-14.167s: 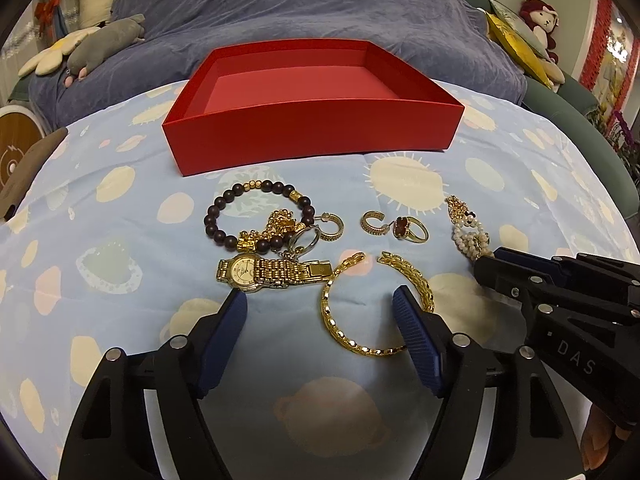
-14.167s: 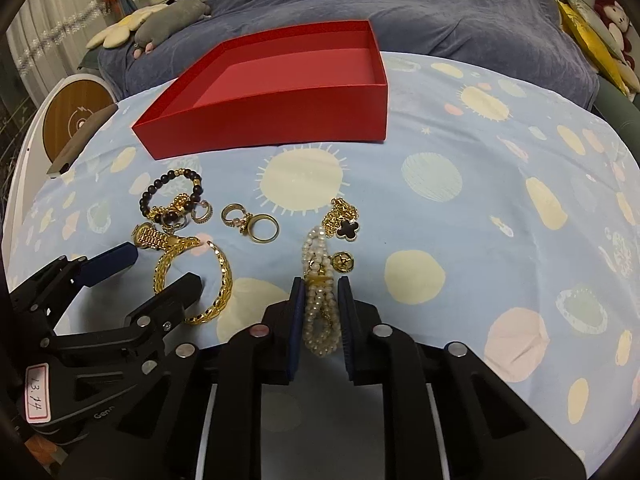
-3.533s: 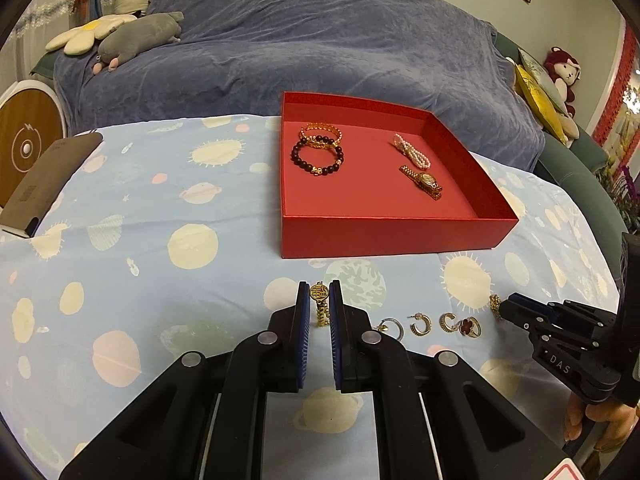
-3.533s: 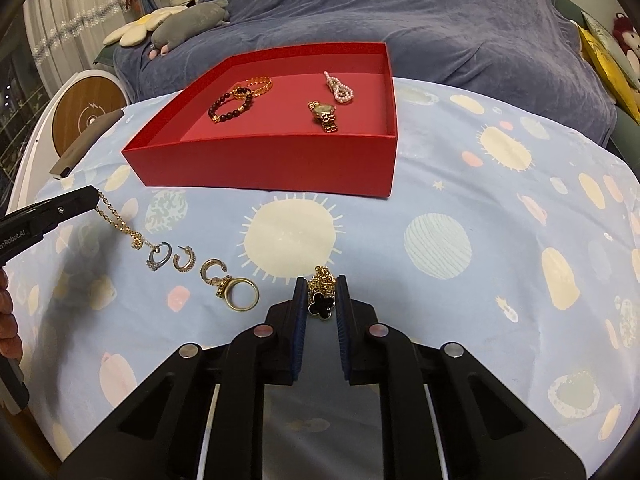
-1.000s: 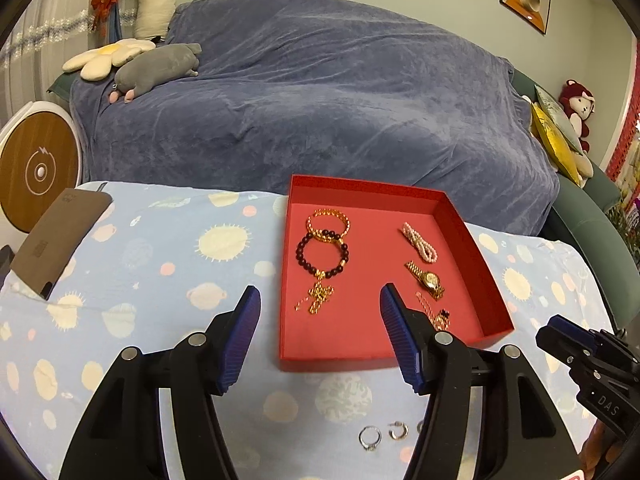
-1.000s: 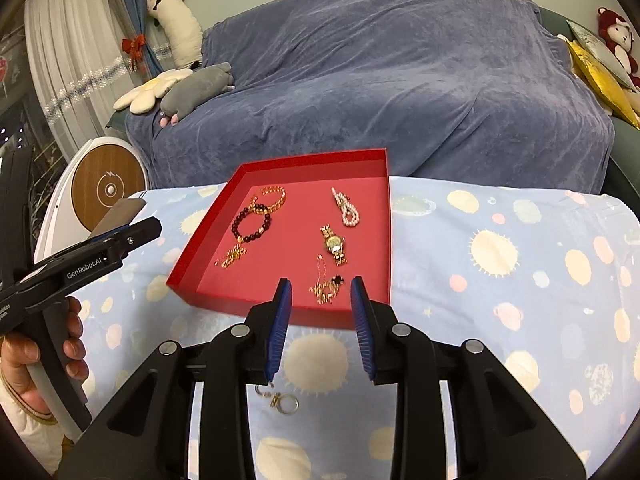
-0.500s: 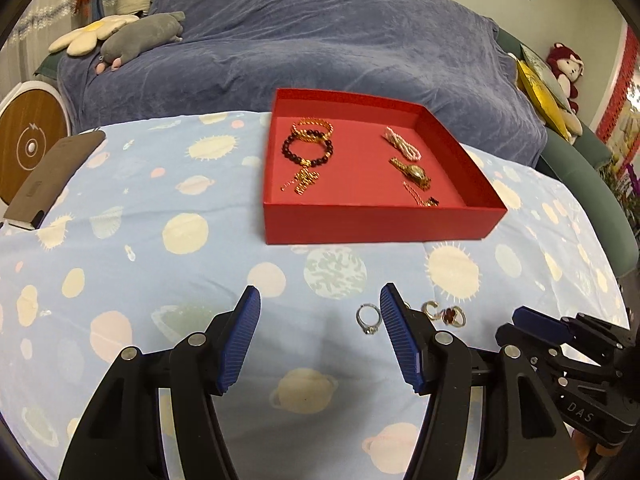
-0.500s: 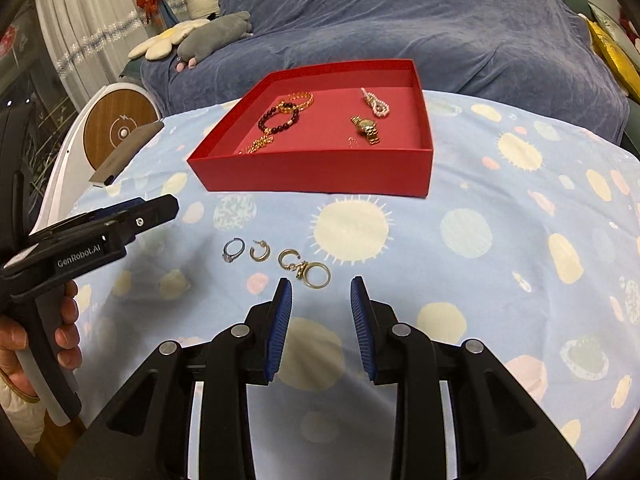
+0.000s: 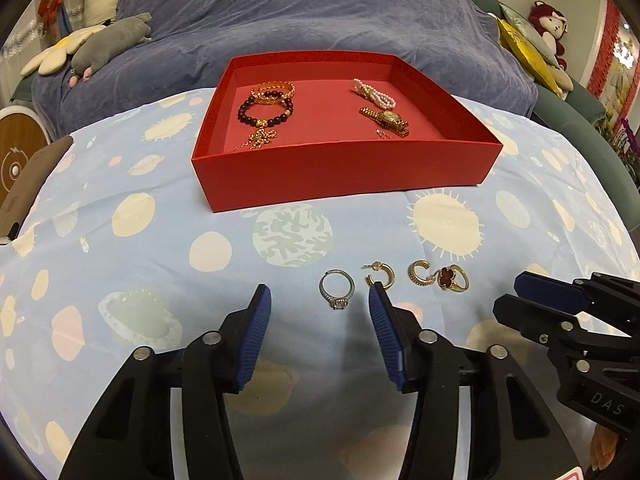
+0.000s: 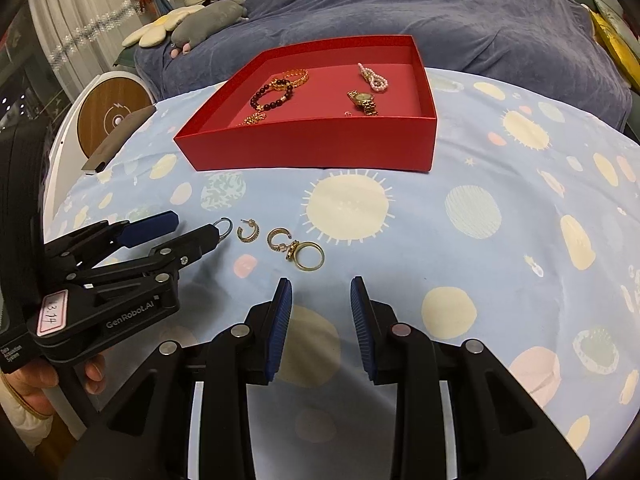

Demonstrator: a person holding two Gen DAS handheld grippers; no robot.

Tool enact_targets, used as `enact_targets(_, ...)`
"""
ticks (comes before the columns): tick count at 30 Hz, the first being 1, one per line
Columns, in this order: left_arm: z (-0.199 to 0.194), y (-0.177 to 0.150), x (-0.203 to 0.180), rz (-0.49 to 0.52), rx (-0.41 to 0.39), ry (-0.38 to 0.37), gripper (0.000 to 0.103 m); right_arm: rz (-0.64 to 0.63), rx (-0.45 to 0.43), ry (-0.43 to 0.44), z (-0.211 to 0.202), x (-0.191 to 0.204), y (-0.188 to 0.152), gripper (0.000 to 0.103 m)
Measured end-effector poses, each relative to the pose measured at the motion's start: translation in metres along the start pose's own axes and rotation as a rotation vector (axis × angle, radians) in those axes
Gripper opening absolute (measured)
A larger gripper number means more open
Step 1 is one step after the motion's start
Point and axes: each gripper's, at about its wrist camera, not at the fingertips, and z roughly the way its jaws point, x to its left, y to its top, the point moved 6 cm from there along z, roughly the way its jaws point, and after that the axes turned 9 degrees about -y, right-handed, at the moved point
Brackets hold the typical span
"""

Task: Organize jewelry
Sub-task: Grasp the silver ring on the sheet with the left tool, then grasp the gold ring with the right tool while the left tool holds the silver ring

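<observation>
A red box (image 9: 344,178) holds bracelets, a pearl strand (image 9: 374,92), a gold watch (image 9: 386,118) and a chain. In front of it, in a row on the cloth, lie a silver ring (image 9: 337,290), two gold hoop earrings (image 9: 380,275) (image 9: 418,273) and a gold ring with a red clover (image 9: 452,279). My left gripper (image 9: 318,300) is low over the cloth, jaws closing, with the silver ring between the pads and untouched. My right gripper (image 10: 321,286) stands open and empty just short of the gold ring (image 10: 309,256). The left gripper (image 10: 196,226) partly hides the silver ring there.
The table wears a light blue cloth with sun and planet prints (image 9: 444,220). A brown flat case (image 9: 24,188) lies at its left edge. Behind is a blue-covered sofa (image 9: 320,12) with plush toys (image 9: 100,44). A person's hand (image 10: 32,396) grips the left tool.
Both grippers have come down from over the box to the row of rings. The left jaws are narrower than before and now straddle the silver ring.
</observation>
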Motion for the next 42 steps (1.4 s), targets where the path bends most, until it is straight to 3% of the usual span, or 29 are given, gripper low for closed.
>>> enact_targets(2, 0.006, -0.003, 0.001, 0.004, 0.016, 0.007, 0.038, 0.0, -0.002, -0.001, 0.0, 0.0, 0.001, 0.029)
enact_targets(6, 0.008, -0.001, -0.001, 0.017, 0.006, 0.014, 0.036, 0.006, -0.002, 0.0, 0.001, -0.001, 0.003, 0.029)
enact_targets(8, 0.009, 0.0, -0.001, 0.019, 0.002, 0.013, 0.029, 0.003, 0.0, 0.0, 0.003, 0.0, 0.003, 0.029)
enact_targets(10, 0.009, 0.0, -0.001, 0.025, -0.002, 0.016, 0.015, -0.002, 0.002, -0.001, 0.005, 0.002, 0.003, 0.029)
enact_targets(15, 0.005, -0.002, 0.001, 0.014, 0.003, -0.009, 0.015, -0.022, 0.0, 0.002, 0.009, 0.009, 0.004, 0.029)
enact_targets(17, 0.003, -0.002, 0.002, 0.01, 0.003, -0.013, 0.007, -0.03, -0.002, 0.006, 0.01, 0.012, 0.005, 0.029)
enact_targets(23, -0.008, -0.003, 0.01, -0.013, -0.008, -0.024, 0.007, -0.049, -0.005, 0.015, 0.017, 0.021, 0.011, 0.029)
enact_targets(35, -0.021, -0.003, 0.02, -0.038, -0.027, -0.035, 0.007, -0.065, -0.002, 0.001, 0.031, 0.026, 0.014, 0.01)
enact_targets(42, -0.022, -0.002, 0.021, -0.044, -0.028, -0.033, 0.007, -0.057, -0.022, 0.002, 0.025, 0.024, 0.017, 0.008)
